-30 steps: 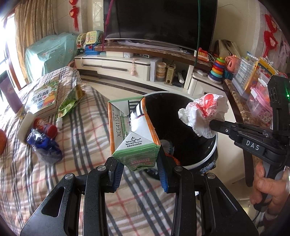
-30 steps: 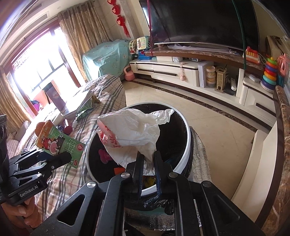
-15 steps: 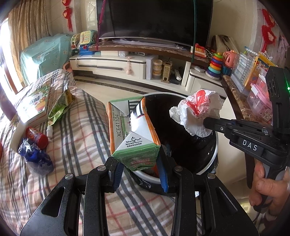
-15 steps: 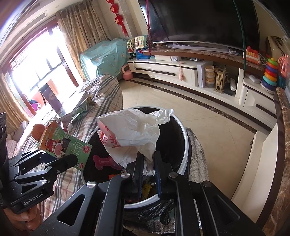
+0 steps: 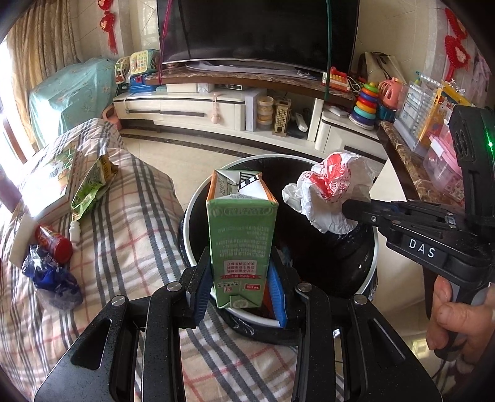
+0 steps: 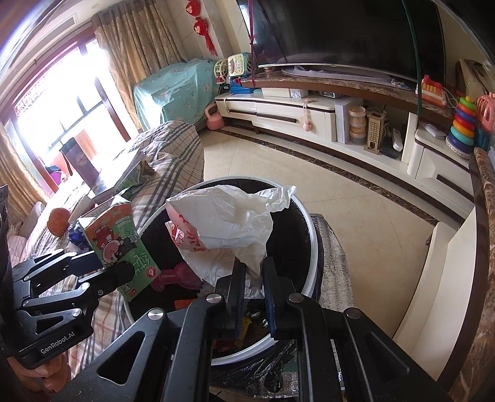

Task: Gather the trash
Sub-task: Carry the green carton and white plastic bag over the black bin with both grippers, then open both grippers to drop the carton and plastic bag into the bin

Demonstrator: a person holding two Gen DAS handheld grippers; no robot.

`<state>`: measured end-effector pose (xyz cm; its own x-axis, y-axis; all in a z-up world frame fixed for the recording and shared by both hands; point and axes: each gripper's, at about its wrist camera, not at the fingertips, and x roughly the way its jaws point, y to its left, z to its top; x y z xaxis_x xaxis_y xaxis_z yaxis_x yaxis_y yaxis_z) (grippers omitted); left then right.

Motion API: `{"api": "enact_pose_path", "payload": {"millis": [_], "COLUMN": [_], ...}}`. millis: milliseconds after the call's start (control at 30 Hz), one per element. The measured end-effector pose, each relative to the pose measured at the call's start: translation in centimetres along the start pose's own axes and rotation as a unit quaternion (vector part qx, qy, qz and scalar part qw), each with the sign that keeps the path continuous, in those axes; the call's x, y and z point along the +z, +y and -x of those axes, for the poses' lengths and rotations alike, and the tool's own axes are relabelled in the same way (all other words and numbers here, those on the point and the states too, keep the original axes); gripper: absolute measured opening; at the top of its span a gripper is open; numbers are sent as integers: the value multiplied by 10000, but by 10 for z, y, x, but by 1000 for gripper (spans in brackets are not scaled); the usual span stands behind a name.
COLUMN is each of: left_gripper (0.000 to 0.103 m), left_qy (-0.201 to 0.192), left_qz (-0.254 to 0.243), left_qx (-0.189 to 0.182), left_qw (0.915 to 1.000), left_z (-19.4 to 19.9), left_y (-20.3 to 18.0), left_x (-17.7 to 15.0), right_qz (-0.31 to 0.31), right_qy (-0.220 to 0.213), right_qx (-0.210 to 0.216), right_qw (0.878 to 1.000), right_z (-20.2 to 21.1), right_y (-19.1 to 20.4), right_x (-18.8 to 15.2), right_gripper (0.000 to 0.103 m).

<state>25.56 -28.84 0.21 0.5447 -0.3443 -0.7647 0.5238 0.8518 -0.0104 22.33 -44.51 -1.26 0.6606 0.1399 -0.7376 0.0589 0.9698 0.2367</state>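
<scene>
We hold both pieces over black bin (image 5: 365,272) beside plaid-covered sofa (image 5: 123,235), ready to drop. Left gripper (image 5: 239,286) clamps green milk carton (image 5: 241,241) near its base. Right gripper (image 6: 253,278) pinches crumpled white bag (image 6: 229,228). More litter lies on sofa.

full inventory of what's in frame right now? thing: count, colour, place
milk carton: 1, green, in left gripper over bin rim
plastic bag: 1, white and red, crumpled, in right gripper over bin
trash bin: 1, black liner, white rim, beside bed
plaid blanket: 1, grey-red checks, left
red can: 1, on blanket
blue wrapper: 1, on blanket
green snack bag: 1, on blanket
TV: 1, black, on stand
ring stacker toy: 1, multicolour, right shelf
left gripper: 1, black, shut on carton
right gripper: 1, black, shut on bag
</scene>
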Motion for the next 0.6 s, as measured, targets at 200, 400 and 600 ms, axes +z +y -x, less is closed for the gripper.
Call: {"api": "enact_pose_path", "payload": {"millis": [200, 400, 600], "left_gripper": [32, 56, 69], "left_qy": [1, -40, -33], "left_qz": [38, 155, 452], "left_qx": [11, 92, 149], "left_qw": [10000, 9998, 9989], "left_z": [-2, 3, 13], "left_y": [0, 6, 25], "left_x": [3, -2, -22], "right_qz": [-12, -86, -149], "right_qy": [-18, -21, -94], "right_qx": [15, 63, 207], "right_qw": [10000, 9999, 9996], "right_z": [0, 1, 8], "right_y": [-1, -2, 6], "right_x": [1, 1, -3], "right_gripper": [19, 45, 66]}}
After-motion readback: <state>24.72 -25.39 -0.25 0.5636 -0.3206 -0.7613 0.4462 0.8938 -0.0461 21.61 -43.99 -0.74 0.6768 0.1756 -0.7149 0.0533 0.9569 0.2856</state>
